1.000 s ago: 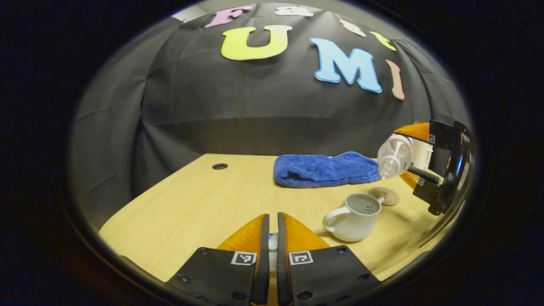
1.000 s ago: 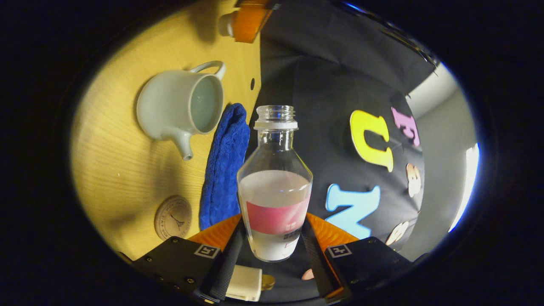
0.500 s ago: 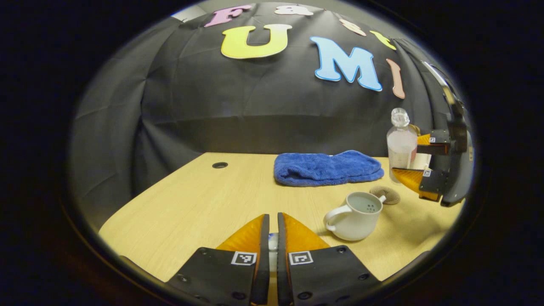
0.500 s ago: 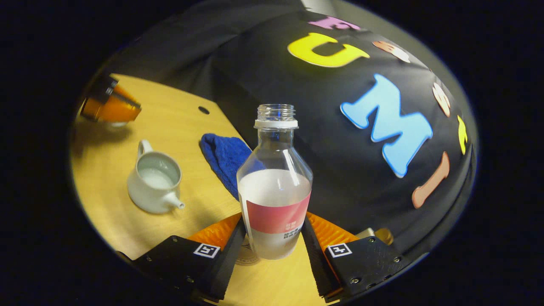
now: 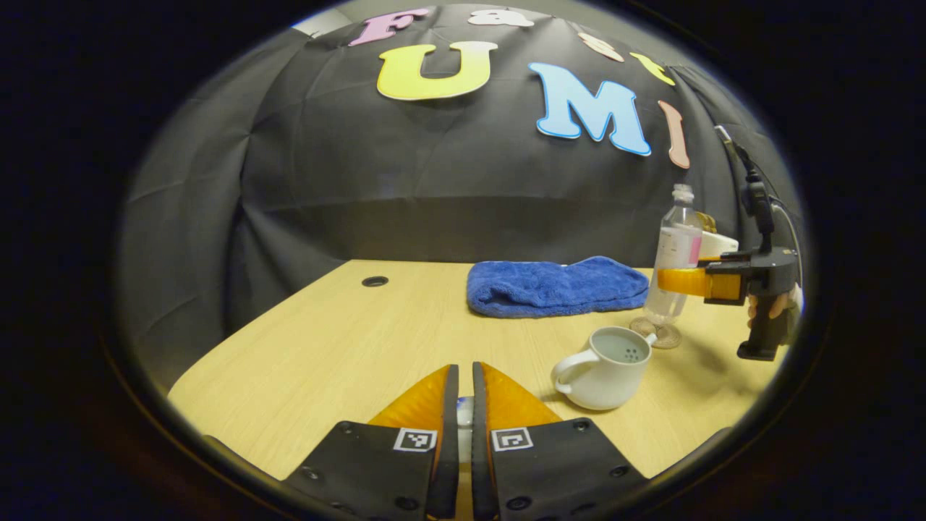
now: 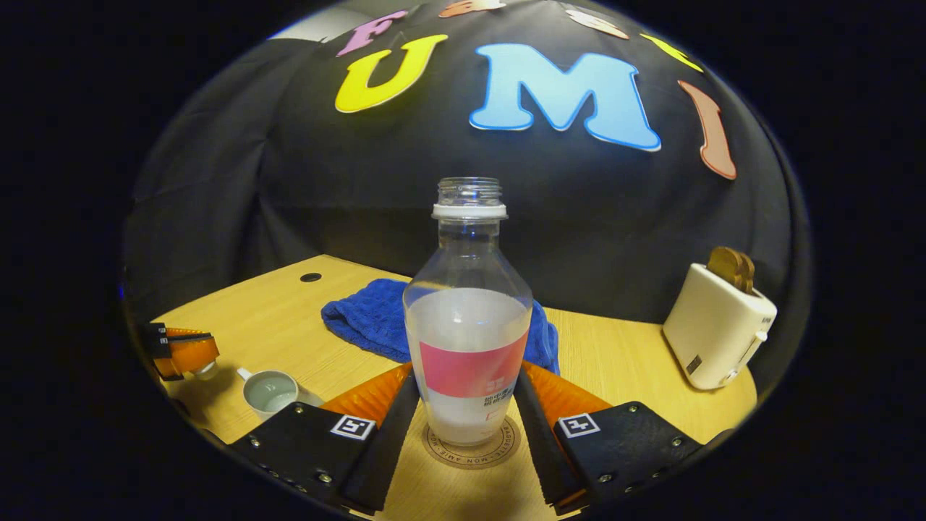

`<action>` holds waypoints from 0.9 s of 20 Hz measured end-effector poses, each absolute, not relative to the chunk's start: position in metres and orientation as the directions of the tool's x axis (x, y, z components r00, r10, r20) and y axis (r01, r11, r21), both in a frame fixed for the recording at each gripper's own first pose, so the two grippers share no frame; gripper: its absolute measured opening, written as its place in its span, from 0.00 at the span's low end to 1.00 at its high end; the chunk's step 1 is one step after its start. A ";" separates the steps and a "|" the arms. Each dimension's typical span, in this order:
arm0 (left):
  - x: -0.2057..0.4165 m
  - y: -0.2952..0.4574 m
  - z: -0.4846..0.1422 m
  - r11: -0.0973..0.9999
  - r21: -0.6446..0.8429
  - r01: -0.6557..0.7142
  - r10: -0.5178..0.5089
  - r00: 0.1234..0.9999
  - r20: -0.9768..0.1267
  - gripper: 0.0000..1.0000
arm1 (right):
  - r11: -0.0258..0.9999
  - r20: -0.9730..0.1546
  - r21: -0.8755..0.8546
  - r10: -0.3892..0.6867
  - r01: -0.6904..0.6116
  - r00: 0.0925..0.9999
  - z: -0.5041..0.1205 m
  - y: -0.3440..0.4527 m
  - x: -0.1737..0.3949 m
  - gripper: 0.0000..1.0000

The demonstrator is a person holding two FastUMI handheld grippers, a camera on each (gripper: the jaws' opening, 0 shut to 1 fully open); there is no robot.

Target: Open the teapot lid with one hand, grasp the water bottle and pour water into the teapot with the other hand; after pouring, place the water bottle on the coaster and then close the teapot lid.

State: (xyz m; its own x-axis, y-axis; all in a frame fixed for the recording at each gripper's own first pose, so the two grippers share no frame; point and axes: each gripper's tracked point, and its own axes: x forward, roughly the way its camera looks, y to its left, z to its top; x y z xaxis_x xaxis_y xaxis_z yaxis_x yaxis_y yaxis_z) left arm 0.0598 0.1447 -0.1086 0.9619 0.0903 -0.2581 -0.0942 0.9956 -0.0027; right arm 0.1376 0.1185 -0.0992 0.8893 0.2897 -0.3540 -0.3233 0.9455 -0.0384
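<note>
Right gripper view, right tool (image 6: pixel 469 405) grasping water bottle (image 6: pixel 467 318), upright on coaster (image 6: pixel 470 450).

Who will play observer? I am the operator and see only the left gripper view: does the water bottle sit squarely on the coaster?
Observer: Yes. In the right gripper view the water bottle stands upright, its base inside the coaster's printed ring.
Operator: Is it released?
Observer: No. The right gripper has both fingers pressed on the bottle's sides at the label.
Operator: What is between my own fingers?
Observer: From the right gripper view, a small pale piece, apparently the teapot lid, hangs under the left gripper, beside the open teapot.
</note>
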 end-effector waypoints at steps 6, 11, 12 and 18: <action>0.059 0.145 -0.109 0.995 -0.001 -0.096 0.092 0.961 -0.260 0.14 | 0.951 -0.383 -0.049 0.263 -0.304 0.885 -0.116 0.113 0.140 0.77; 0.060 0.144 -0.110 0.995 0.000 -0.096 0.092 0.961 -0.260 0.14 | 0.949 -0.379 -0.054 0.268 -0.310 0.886 -0.118 0.111 0.137 0.77; 0.060 0.145 -0.110 0.995 0.000 -0.096 0.093 0.961 -0.260 0.14 | 0.948 -0.376 -0.055 0.272 -0.315 0.886 -0.118 0.112 0.137 0.79; 0.060 0.144 -0.109 0.996 -0.002 -0.092 0.089 0.962 -0.259 0.14 | 0.954 -0.331 -0.075 0.250 -0.289 0.910 -0.105 0.106 0.133 0.94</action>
State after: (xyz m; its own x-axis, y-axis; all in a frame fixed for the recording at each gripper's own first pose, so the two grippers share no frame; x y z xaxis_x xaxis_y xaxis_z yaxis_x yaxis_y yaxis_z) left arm 0.0595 0.1440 -0.1093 0.9617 0.0885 -0.2593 -0.0922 0.9957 -0.0022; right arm 0.1333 0.1062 -0.1047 0.9099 0.2501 -0.3310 -0.2895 0.9543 -0.0748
